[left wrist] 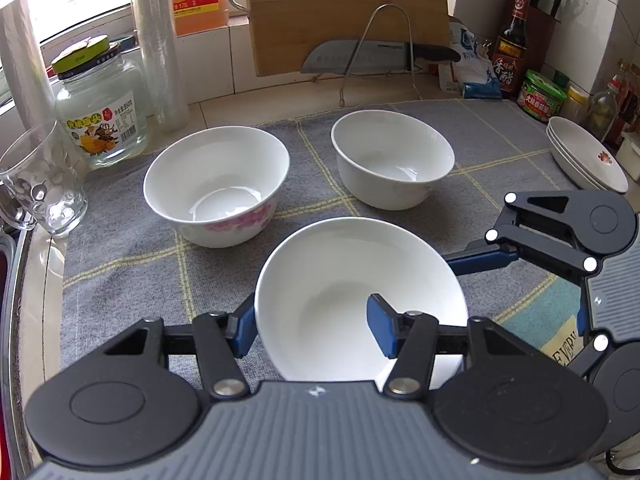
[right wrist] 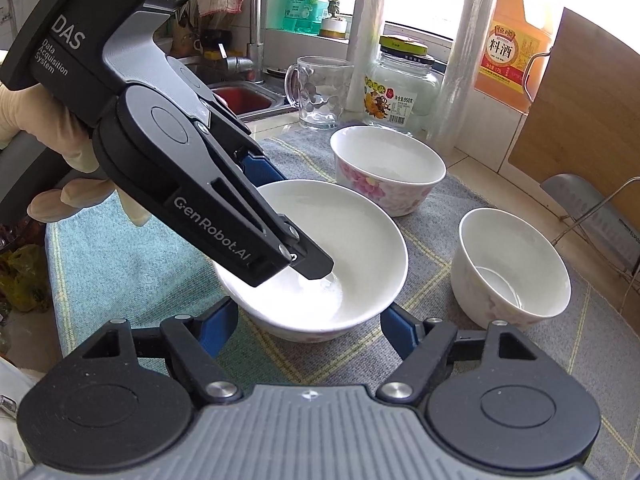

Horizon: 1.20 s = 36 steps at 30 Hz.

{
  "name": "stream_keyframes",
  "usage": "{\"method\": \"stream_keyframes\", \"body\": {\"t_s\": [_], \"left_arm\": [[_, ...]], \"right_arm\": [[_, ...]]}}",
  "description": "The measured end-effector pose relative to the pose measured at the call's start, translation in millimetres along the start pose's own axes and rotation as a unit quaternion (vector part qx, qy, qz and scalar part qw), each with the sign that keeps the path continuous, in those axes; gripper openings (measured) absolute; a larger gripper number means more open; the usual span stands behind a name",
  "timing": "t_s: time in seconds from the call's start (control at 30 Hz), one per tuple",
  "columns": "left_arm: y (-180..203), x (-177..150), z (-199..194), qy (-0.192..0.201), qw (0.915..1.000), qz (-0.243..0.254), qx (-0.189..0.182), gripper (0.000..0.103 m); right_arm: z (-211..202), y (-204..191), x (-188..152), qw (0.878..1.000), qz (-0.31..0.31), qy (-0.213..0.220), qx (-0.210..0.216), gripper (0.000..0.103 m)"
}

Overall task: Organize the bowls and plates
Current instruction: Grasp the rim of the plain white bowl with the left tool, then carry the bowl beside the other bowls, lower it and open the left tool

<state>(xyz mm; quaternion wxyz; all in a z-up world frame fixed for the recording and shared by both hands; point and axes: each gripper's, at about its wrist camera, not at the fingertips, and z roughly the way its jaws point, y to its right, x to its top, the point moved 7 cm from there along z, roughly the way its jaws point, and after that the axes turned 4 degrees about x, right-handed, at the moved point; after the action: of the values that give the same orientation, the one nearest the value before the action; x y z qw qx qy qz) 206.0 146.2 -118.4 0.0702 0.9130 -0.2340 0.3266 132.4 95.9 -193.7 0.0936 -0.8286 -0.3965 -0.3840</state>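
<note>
Three white bowls sit on a grey checked cloth [left wrist: 120, 248]. The nearest bowl [left wrist: 352, 292] has my left gripper [left wrist: 314, 326] astride its near rim, one finger outside, one inside, wide apart and not clamped. It also shows in the right wrist view [right wrist: 360, 248], where my right gripper [right wrist: 310, 330] is open just in front of it. A pink-flowered bowl [left wrist: 218, 184] stands far left and a plain bowl [left wrist: 392, 158] far right. Stacked plates [left wrist: 586, 156] lie at the right edge.
A glass mug [left wrist: 40, 178], a jar [left wrist: 102, 108] and two film rolls [left wrist: 160, 40] stand at the left. A knife rack [left wrist: 380, 56] and cutting board [left wrist: 344, 8] stand behind. Sauce bottles [left wrist: 510, 48] crowd the far right. A sink [right wrist: 244, 98] lies beyond the cloth.
</note>
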Motion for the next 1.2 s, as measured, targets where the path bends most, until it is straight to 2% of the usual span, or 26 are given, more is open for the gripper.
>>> {"method": "stream_keyframes", "body": {"t_s": [0.4, 0.93, 1.2], "left_arm": [[24.5, 8.8, -10.2, 0.009, 0.9997, 0.015, -0.019, 0.056], [115.4, 33.0, 12.2, 0.019, 0.9929, 0.074, -0.091, 0.056], [149.3, 41.7, 25.2, 0.020, 0.9884, 0.096, -0.116, 0.056]], "right_arm": [[-28.0, 4.9, -6.4, 1.000, 0.013, 0.001, -0.007, 0.082], [-91.0, 43.5, -60.8, 0.995, 0.064, -0.024, -0.074, 0.082], [-111.0, 67.0, -87.0, 0.990, 0.090, -0.039, -0.097, 0.082]]}}
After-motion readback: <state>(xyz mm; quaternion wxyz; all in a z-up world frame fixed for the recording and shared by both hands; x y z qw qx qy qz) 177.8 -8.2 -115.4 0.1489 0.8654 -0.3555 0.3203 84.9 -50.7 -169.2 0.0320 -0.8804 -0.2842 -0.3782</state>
